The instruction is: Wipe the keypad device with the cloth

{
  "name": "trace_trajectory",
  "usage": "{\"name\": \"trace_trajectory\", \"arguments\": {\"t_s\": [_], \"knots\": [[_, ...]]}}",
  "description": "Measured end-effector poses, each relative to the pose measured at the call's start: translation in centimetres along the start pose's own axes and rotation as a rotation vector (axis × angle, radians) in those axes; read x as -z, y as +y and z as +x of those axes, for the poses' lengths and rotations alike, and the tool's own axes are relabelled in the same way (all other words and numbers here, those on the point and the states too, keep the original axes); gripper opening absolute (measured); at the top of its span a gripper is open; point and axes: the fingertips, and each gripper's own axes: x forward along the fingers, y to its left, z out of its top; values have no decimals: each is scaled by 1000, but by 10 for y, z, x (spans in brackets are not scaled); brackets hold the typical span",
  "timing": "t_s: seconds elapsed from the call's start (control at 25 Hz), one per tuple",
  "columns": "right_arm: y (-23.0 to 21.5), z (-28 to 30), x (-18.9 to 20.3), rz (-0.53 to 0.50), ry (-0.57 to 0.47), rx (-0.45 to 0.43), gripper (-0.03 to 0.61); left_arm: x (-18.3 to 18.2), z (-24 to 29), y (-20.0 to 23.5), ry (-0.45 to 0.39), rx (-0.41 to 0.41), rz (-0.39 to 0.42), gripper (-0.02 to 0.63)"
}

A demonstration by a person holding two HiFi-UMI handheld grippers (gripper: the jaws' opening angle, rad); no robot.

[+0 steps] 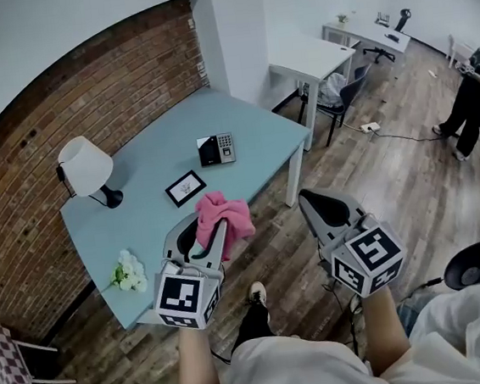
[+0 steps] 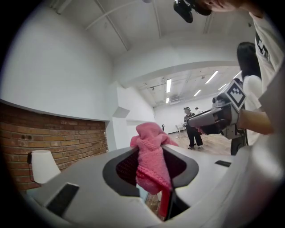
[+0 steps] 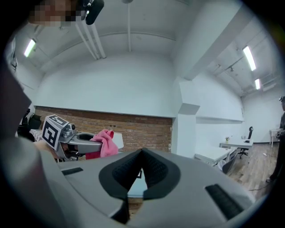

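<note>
- The left gripper (image 2: 151, 165) is clenched on a pink cloth (image 2: 150, 153) — the cloth sticks up from between the jaws in a soft bunch, and a bit hangs down below them
- The right gripper (image 3: 141, 165) is squeezed tight with nothing in it, its two jaws touching
- Both grippers are held up in the air on the near side of the blue table (image 1: 259, 134)
- The left one is up by the table's near edge, and the right one is off past that edge, above the wood floor (image 1: 392, 179)
- The keypad device (image 1: 216, 148) lies flat on the table, about in the middle, well apart from the cloth
- A small picture frame (image 1: 186, 187) lies on the table too — a little closer to the table's near edge than the keypad device
- A white lamp (image 1: 86, 167) stands at the table's left end, next to the brick wall (image 1: 60, 103)
- Some white flowers (image 1: 129, 273) lie at the table's near left corner
- A person (image 1: 473, 94) stands far off past the table's right end
</note>
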Motion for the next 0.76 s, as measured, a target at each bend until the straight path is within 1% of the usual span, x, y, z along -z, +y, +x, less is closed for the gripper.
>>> {"name": "trace_trajectory", "arguments": {"t_s": [0.24, 0.76], "knots": [[6, -10, -4, -5, -9, 0, -5, -10, -10, -4, -14, -4, 14, 161], [-3, -7, 5, -13, 16, -9, -3, -5, 1, -7, -5, -8, 6, 161]]}}
